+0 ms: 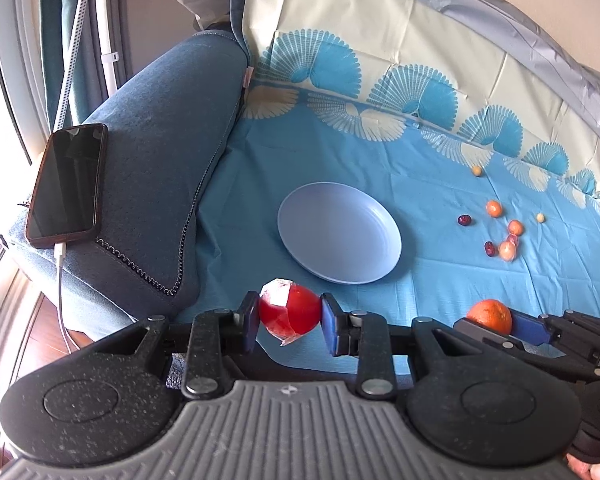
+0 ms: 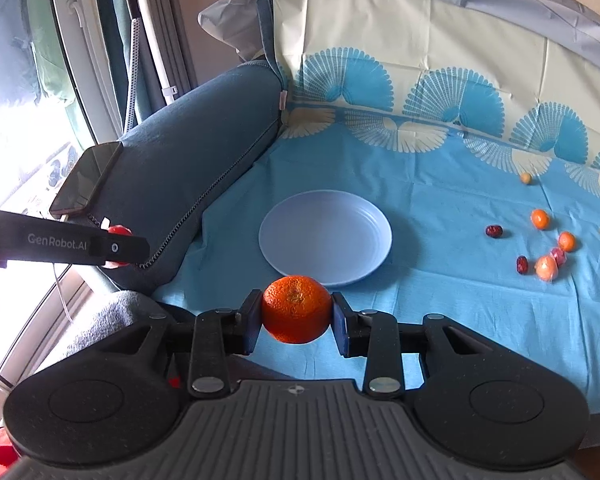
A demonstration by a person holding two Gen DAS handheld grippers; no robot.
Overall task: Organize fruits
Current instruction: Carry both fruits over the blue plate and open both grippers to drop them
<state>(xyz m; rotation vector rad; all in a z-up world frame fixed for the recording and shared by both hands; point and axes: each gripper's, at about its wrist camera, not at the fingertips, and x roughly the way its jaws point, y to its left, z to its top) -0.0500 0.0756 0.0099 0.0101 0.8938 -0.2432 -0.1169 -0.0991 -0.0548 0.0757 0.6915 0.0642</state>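
Both my grippers are carrying fruit near the plate (image 1: 339, 238).

My left gripper (image 1: 289, 317) is pinching a red fruit (image 1: 290, 312) (partly wrapped); my right gripper (image 2: 296, 312) is clamping an orange (image 2: 296, 308) between its pads.

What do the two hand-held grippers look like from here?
Both hand-held grippers, left and right, match: speckled black linkage arms with silver rivets, blue pads, and a ribbed grey base. The left one's black side carries white "GenRobot.AI" lettering. A dark cuff shows at one wrist.
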